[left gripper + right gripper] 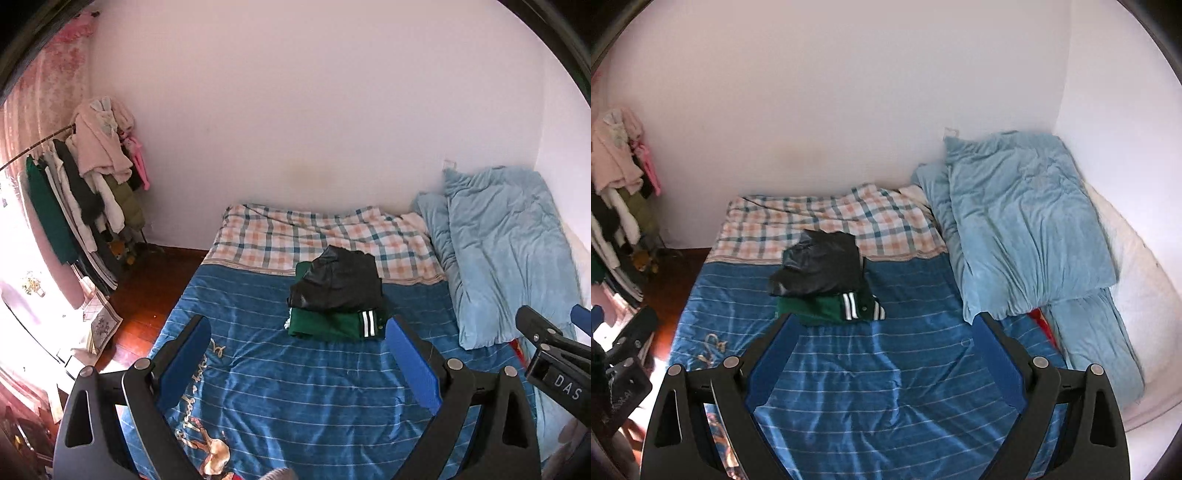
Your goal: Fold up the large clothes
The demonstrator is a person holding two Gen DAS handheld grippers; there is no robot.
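Note:
A folded black garment (338, 282) lies on top of a folded green garment with white stripes (332, 325) in the middle of the bed (295, 387). The same stack shows in the right wrist view, black garment (820, 264) over the green one (831, 308). My left gripper (297, 328) is open and empty, held above the blue striped cover in front of the stack. My right gripper (882, 325) is open and empty, also in front of the stack. The right gripper's body shows at the right edge of the left wrist view (554, 354).
A light blue duvet (506, 251) is bunched along the bed's right side by the wall. A checked sheet (317, 236) covers the far end. A clothes rack (85, 192) full of garments stands at the left over a wooden floor (147, 295).

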